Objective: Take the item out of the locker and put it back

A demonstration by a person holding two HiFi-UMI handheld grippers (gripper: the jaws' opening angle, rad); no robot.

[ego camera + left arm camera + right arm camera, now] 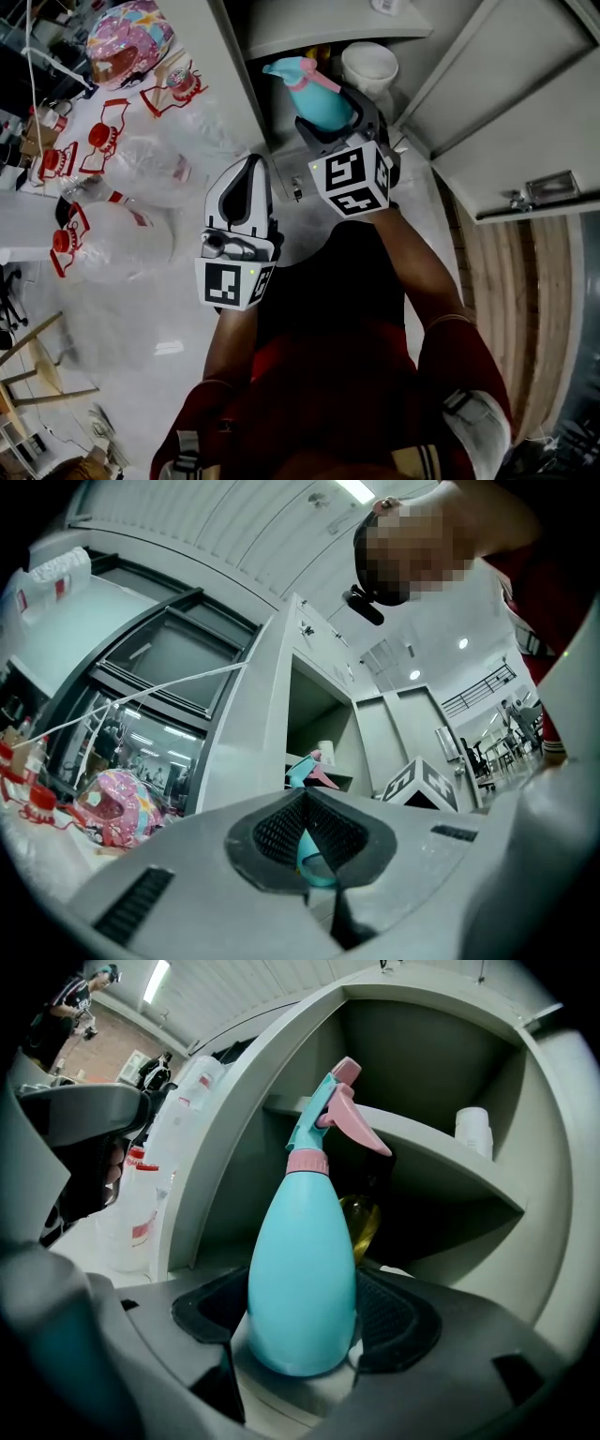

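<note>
A teal spray bottle (314, 94) with a pink trigger stands upright between the jaws of my right gripper (337, 120), which is shut on its body. In the right gripper view the bottle (302, 1269) fills the gap of the gripper (305, 1335), just in front of the open grey locker (441, 1185). My left gripper (251, 171) hangs lower left of the bottle, shut and holding nothing. Its pads (281, 832) meet in the left gripper view, where the bottle's head (309, 769) shows beyond them.
The locker door (525, 112) stands open to the right. Inside are a white cup (368, 66), a yellow object (363, 1222) and a white container (473, 1131) on the shelf. Clear plastic jugs with red handles (141, 173) and a pink patterned item (127, 37) lie to the left.
</note>
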